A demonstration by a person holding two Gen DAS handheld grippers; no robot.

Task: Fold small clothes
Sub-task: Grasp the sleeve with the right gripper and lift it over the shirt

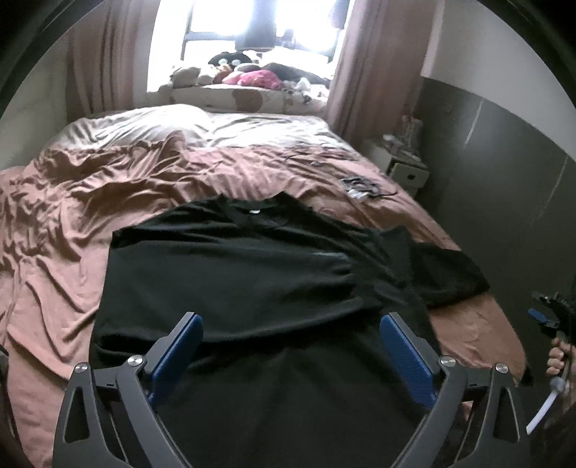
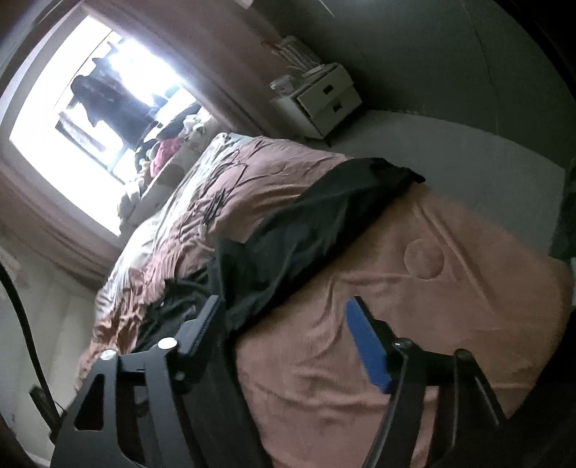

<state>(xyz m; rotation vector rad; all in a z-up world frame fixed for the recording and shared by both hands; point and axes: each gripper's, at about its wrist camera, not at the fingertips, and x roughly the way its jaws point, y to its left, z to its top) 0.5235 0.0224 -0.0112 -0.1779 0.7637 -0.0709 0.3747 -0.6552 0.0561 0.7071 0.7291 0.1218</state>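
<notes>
Black T-shirt [image 1: 230,273] lies spread on the bed [image 1: 72,223], its collar toward the window [image 1: 252,21] and its hem toward the foot of the bed. One side of the shirt looks already folded in over the body, and the sleeve [image 1: 450,273] on the nightstand side of the bed lies loose on the cover, close to the bed's edge. From the right wrist view the shirt [image 2: 298,230] runs as a dark band across the bed [image 2: 414,288], with bare pinkish cover on the foot side of it.

Largest of all, the bed fills most of both views, its pinkish-brown cover rumpled on the side away from the nightstand and paler near the window end. Beyond the bed's far end, the window stands bright between pink curtains, with a heap of soft toys [image 1: 248,73] on the sill. A white nightstand [image 2: 320,100] with two drawers stands beside the bed, against the dark wall. A small tangle of dark cords [image 1: 361,187] lies on the bed between the shirt's collar and the nightstand.

Left gripper [image 1: 291,324] hangs over the shirt's hem end, jaws spread wide, nothing between the blue pads. Right gripper [image 2: 284,309] is tilted at the bed's foot edge, jaws partly apart; whether cloth is caught between them I cannot tell.
</notes>
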